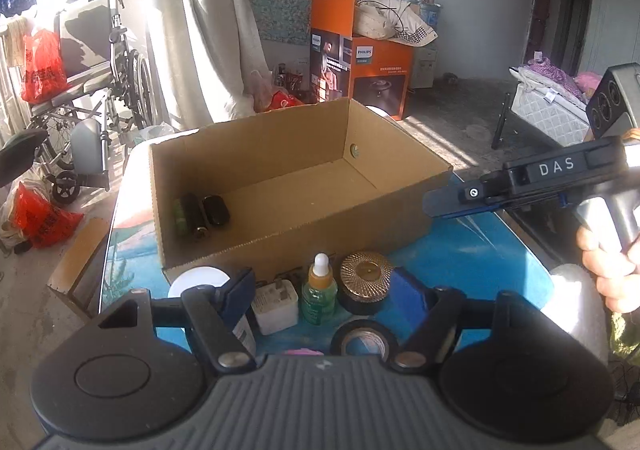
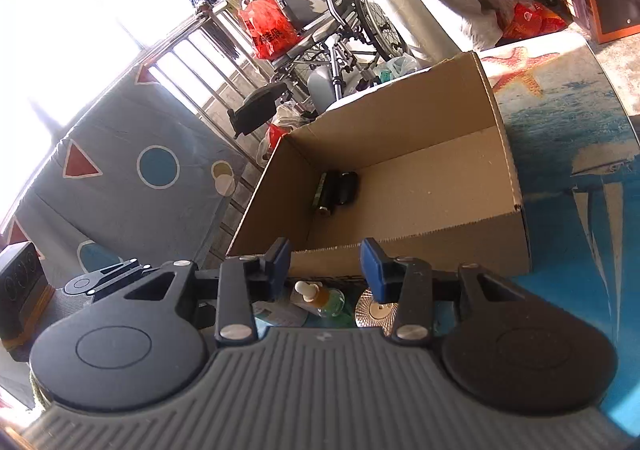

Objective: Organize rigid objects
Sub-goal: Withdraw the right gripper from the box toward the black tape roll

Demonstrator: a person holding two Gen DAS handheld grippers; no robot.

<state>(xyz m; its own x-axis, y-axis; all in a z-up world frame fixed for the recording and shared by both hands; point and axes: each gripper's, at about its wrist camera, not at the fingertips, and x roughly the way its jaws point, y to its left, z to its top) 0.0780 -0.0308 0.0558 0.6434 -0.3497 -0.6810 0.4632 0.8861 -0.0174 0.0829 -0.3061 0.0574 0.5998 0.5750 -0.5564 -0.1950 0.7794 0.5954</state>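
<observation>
An open cardboard box (image 1: 400, 194) (image 2: 504, 122) stands on the blue table and holds two dark cylinders (image 1: 200, 214) (image 2: 336, 190) in one corner. In front of the box stand a white charger plug (image 1: 276, 304), a green dropper bottle (image 1: 319, 290) (image 2: 324, 300), a gold-lidded black jar (image 1: 366, 280) (image 2: 376, 310) and a roll of black tape (image 1: 362, 340). My left gripper (image 1: 324, 290) is open and empty, its fingers on either side of these items. My right gripper (image 2: 326, 270) is open and empty above the bottle, and shows at the right in the left wrist view (image 1: 440, 204).
The table has a blue sea-print cover (image 2: 560, 154). A white round lid (image 1: 196, 280) sits by the left finger. A wheelchair (image 1: 92, 90), red bags (image 1: 40, 218) and an orange Philips carton (image 1: 360, 70) stand on the floor beyond. A bed (image 1: 552, 102) is at the far right.
</observation>
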